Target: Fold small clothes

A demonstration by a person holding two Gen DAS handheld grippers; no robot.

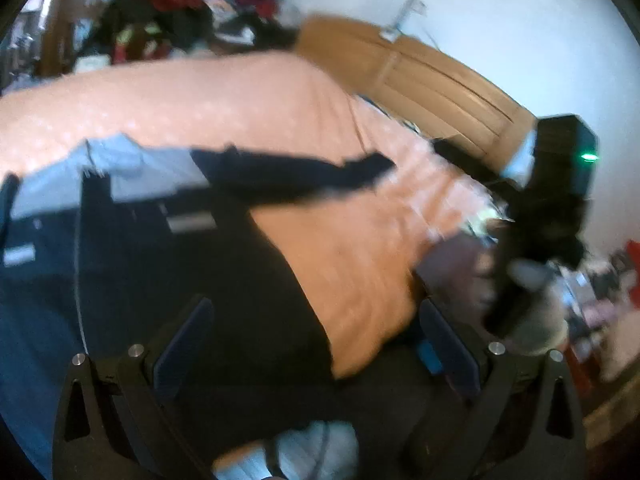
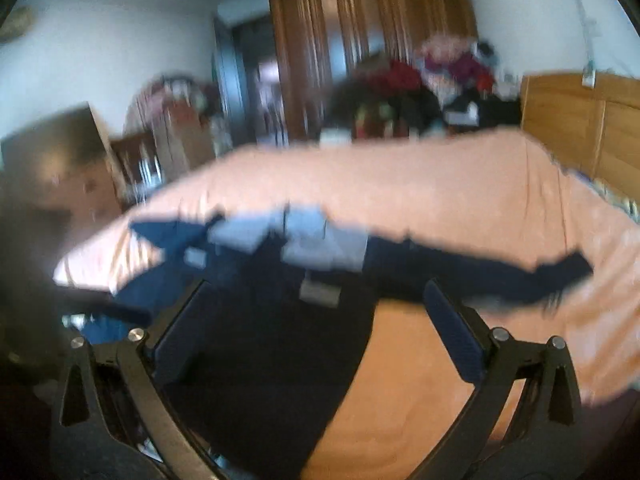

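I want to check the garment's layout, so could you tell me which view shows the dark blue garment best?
The right wrist view: the dark blue garment shows both sleeves spread on the peach bedspread. The left wrist view crops its left side.

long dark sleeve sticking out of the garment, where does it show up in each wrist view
Left wrist: the sleeve runs from centre-left to its tip right of centre, above the open jaws.
Right wrist: the sleeve stretches across the right half, its tip near the right edge.
Shared landmark: the peach bedspread under the garment, with the pile of clothes behind the bed.
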